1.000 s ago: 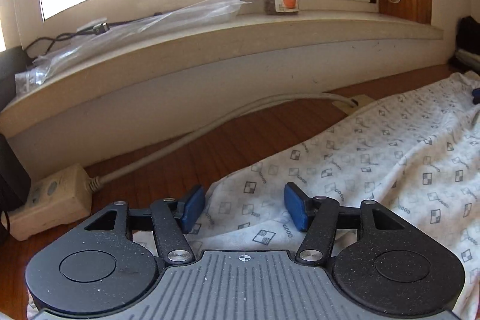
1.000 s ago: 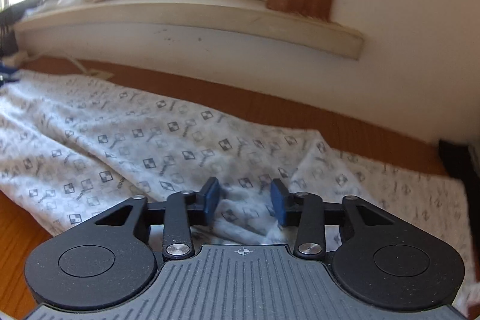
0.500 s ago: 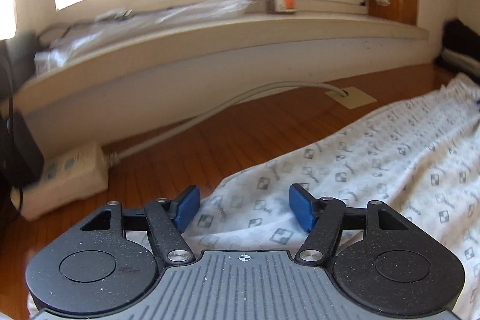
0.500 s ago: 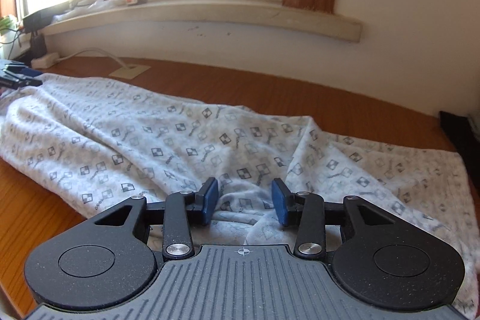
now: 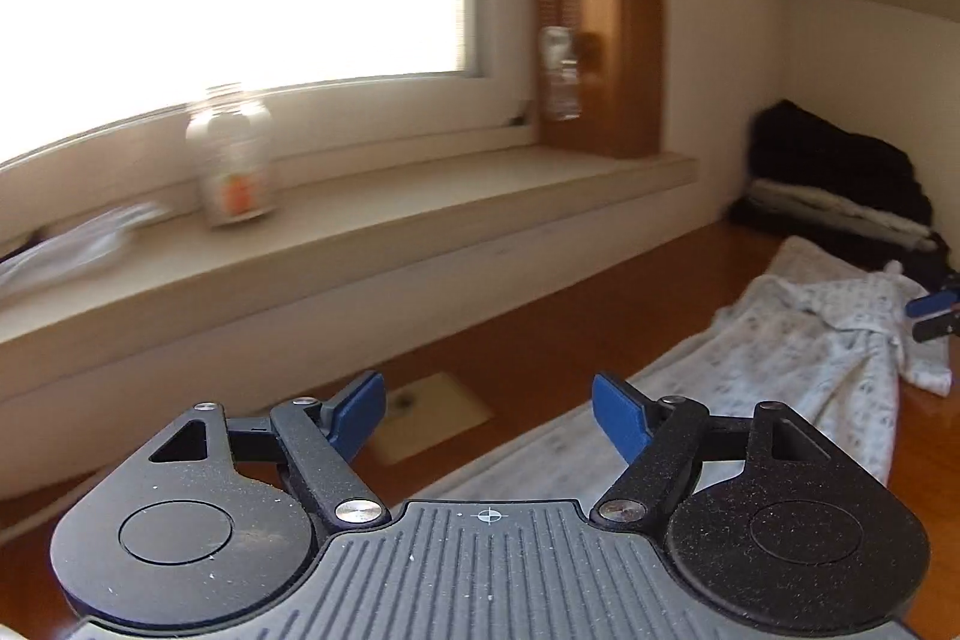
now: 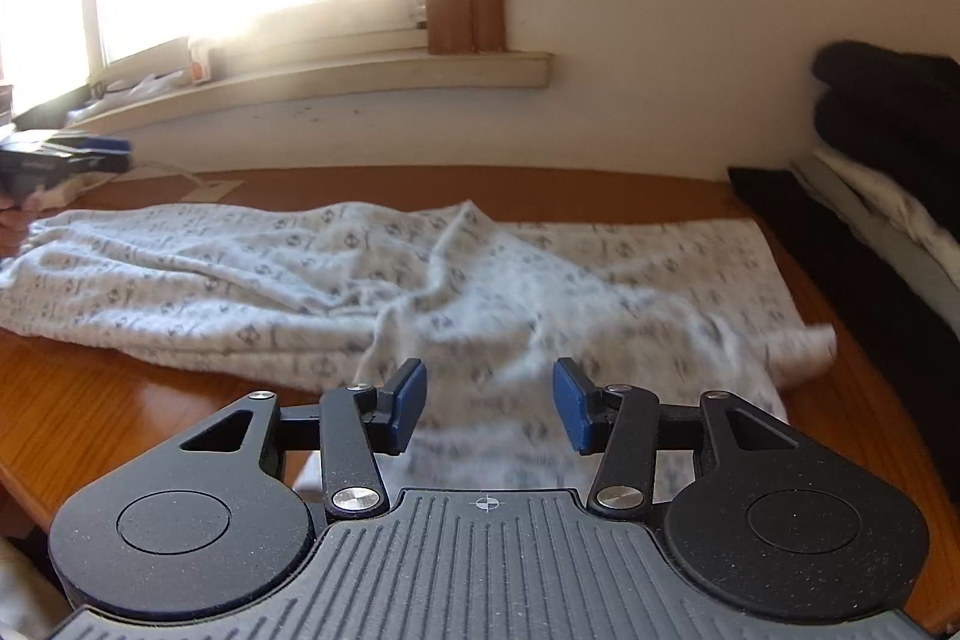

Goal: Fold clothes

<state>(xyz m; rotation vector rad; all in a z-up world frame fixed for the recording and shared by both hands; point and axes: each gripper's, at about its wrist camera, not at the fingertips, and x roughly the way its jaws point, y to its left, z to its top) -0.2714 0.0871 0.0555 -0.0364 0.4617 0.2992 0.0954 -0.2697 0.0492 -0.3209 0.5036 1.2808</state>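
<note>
A white patterned garment (image 6: 420, 292) lies rumpled along the wooden table (image 6: 120, 400), long side left to right. My right gripper (image 6: 489, 403) is open and empty, raised above its near right part. My left gripper (image 5: 487, 415) is open and empty, above the garment's left end (image 5: 798, 358). The left gripper also shows at the far left of the right wrist view (image 6: 66, 160), and the right gripper's blue fingertips (image 5: 930, 307) show at the right edge of the left wrist view.
A window sill (image 5: 360, 232) with a glass jar (image 5: 231, 163) runs along the back wall. A stack of dark and light folded clothes (image 6: 888, 160) sits at the table's right end. A beige plate (image 5: 432, 415) lies in the tabletop near the wall.
Both grippers have risen and pulled back from the garment; the right opened wider. The left view has swung to the right. The cloth lies more bunched and has dropped from the right jaws.
</note>
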